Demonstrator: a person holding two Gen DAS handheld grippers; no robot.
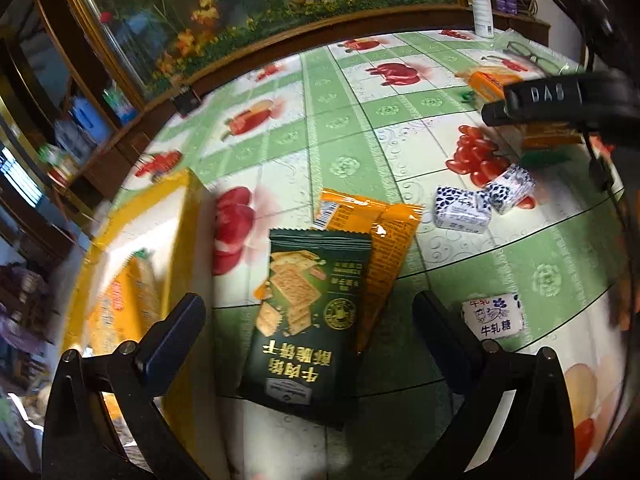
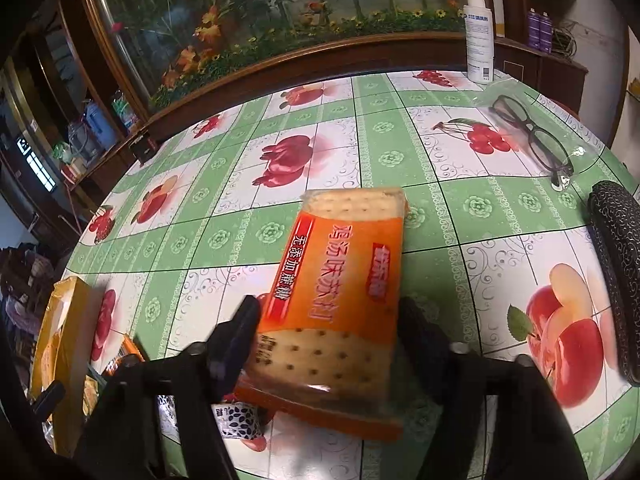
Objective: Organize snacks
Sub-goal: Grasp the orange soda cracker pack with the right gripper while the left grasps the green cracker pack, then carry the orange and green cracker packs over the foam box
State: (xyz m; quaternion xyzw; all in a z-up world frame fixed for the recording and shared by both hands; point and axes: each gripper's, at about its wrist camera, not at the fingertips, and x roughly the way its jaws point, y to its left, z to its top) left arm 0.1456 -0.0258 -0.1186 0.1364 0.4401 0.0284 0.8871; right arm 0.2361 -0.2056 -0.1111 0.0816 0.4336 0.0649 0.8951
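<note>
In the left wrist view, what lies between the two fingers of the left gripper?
The left wrist view shows a dark green cracker packet between the open left gripper fingers, partly overlapping an orange packet.

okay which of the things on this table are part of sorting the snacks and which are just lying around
Snacks job: green cracker packet, orange packet under it, orange cracker pack in the right claw, milk candies, yellow box.

Lying about: glasses, spray bottle, dark case.
</note>
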